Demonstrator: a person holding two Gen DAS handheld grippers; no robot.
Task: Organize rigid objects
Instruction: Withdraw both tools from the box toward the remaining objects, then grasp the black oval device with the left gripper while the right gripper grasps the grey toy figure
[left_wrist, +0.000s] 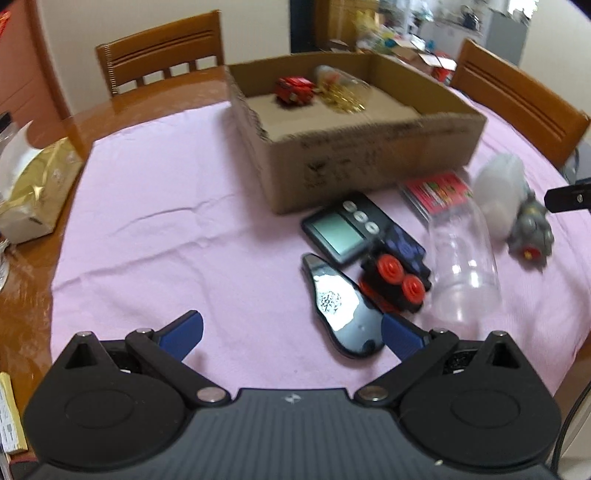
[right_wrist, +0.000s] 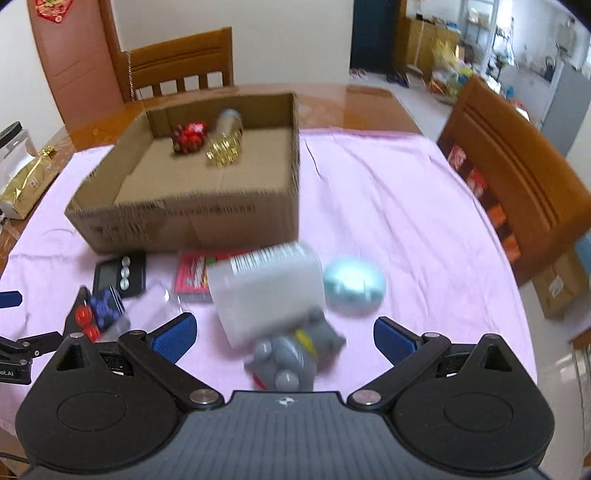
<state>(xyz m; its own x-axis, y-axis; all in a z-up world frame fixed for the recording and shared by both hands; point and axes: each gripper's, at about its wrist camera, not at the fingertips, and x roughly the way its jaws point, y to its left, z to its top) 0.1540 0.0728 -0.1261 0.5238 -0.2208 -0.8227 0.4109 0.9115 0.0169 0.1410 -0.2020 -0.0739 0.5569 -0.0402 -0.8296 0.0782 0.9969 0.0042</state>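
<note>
A cardboard box (left_wrist: 369, 155) stands on the pink cloth and holds a red toy (left_wrist: 293, 89) and a clear bottle of gold pieces (left_wrist: 341, 92). In front of it lie a black timer (left_wrist: 345, 233), a black toy with red wheels (left_wrist: 397, 282), a dark flat oval device (left_wrist: 340, 306), a red card pack (left_wrist: 436, 194), a clear cup (left_wrist: 461, 258) and a grey toy (left_wrist: 530, 230). My left gripper (left_wrist: 291, 334) is open, the oval device by its right finger. My right gripper (right_wrist: 284, 338) is open around the grey toy (right_wrist: 291, 354), near a white bottle (right_wrist: 267, 288) and a pale blue ball (right_wrist: 354, 286).
Wooden chairs (left_wrist: 166, 51) stand at the far side and at the right (right_wrist: 517, 162). A gold-wrapped package (left_wrist: 35, 192) lies at the table's left edge. The box (right_wrist: 184, 218) also shows in the right wrist view.
</note>
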